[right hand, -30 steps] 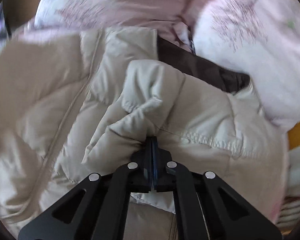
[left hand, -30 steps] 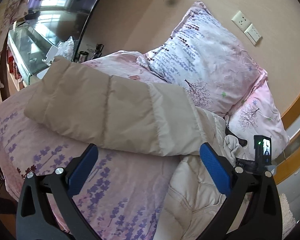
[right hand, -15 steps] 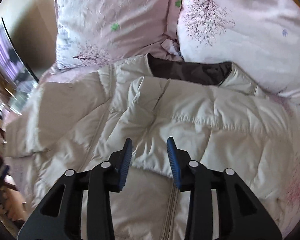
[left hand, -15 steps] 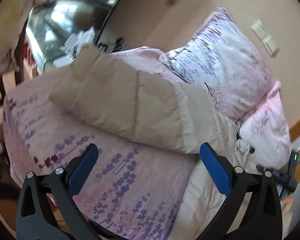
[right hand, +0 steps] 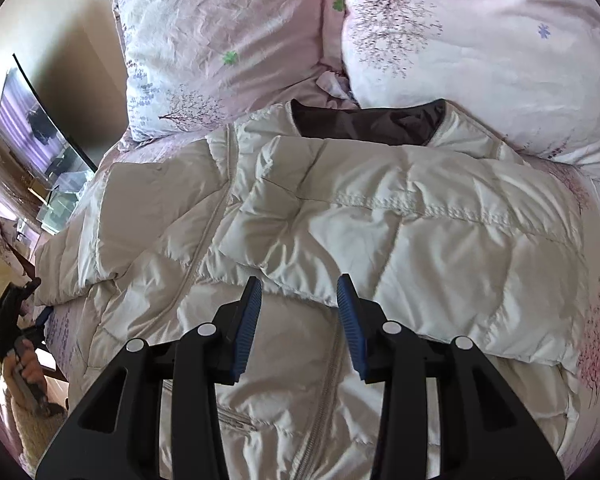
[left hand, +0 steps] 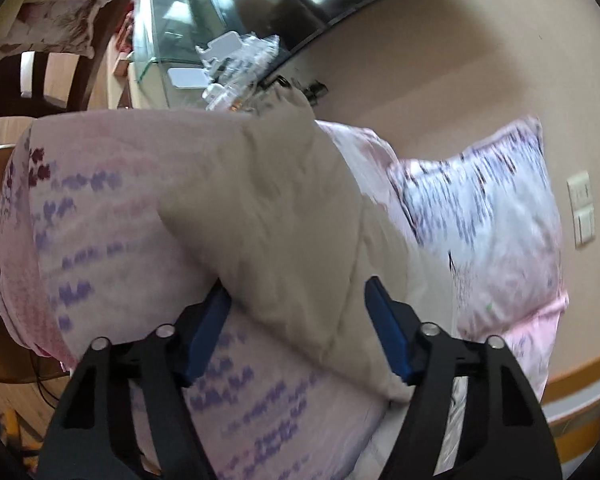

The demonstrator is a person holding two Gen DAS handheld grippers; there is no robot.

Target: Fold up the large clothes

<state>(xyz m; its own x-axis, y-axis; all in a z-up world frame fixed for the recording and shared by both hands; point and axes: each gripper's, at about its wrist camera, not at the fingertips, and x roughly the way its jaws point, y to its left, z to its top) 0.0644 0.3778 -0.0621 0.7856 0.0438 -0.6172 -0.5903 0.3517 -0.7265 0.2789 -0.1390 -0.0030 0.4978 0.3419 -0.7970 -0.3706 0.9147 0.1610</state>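
A cream puffer jacket [right hand: 380, 216] lies front-up on the bed, its dark-lined collar [right hand: 364, 124] toward the pillows. One sleeve is folded across the chest. The other sleeve [left hand: 268, 208] stretches out over the flowered sheet. My left gripper [left hand: 298, 304] straddles this sleeve near its end. Its jaws are closing with the fabric between the blue pads, and no firm pinch shows. In the right wrist view the left gripper [right hand: 40, 300] shows at the far left, held by a hand. My right gripper [right hand: 298, 292] hovers open above the chest, with nothing between its pads.
Two flowered pillows [right hand: 228, 48] [right hand: 480, 48] lean at the head of the bed against a beige wall with a switch plate [left hand: 582, 208]. The pink flowered sheet [left hand: 100, 220] drops off at the bed's edge. A glass cabinet [left hand: 172, 32] with clutter stands beyond.
The right gripper let go of the sleeve cuff it pinched, opened and lifted back. The left gripper moved in over the outstretched sleeve, rolled, and its jaws narrowed around it.
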